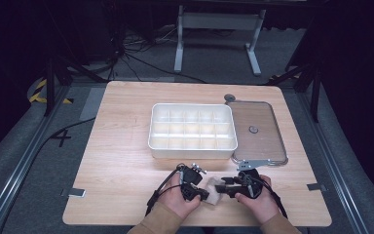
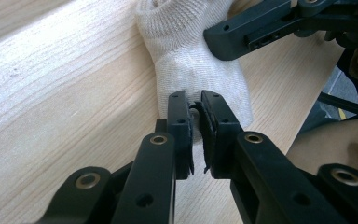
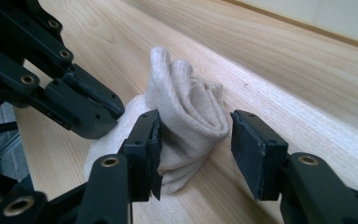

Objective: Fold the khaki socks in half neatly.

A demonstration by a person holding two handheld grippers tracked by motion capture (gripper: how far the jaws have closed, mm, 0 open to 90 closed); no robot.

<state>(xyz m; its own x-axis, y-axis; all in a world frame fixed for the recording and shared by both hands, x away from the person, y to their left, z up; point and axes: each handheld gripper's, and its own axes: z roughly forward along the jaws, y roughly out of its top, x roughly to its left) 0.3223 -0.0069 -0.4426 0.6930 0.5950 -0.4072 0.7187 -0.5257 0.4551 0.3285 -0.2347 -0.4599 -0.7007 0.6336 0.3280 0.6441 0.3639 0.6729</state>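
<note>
A cream-white sock (image 1: 215, 191) lies bunched up on the wooden table (image 1: 121, 146) near its front edge, between my two grippers. In the left gripper view the sock (image 2: 191, 60) has its near edge in the narrow gap between the jaws of my left gripper (image 2: 196, 100), and the pads do not clearly press on it. My right gripper (image 3: 196, 123) stands wide open around the folded end of the sock (image 3: 186, 107). From above, the left gripper (image 1: 202, 194) and the right gripper (image 1: 223, 188) point at each other over the sock.
A white box (image 1: 193, 105) divided into several empty compartments stands mid-table. A clear lid (image 1: 263, 141) with a metal clasp lies to its right, with a small round piece (image 1: 230, 97) beyond it. Bare wood stretches to the left of the hands.
</note>
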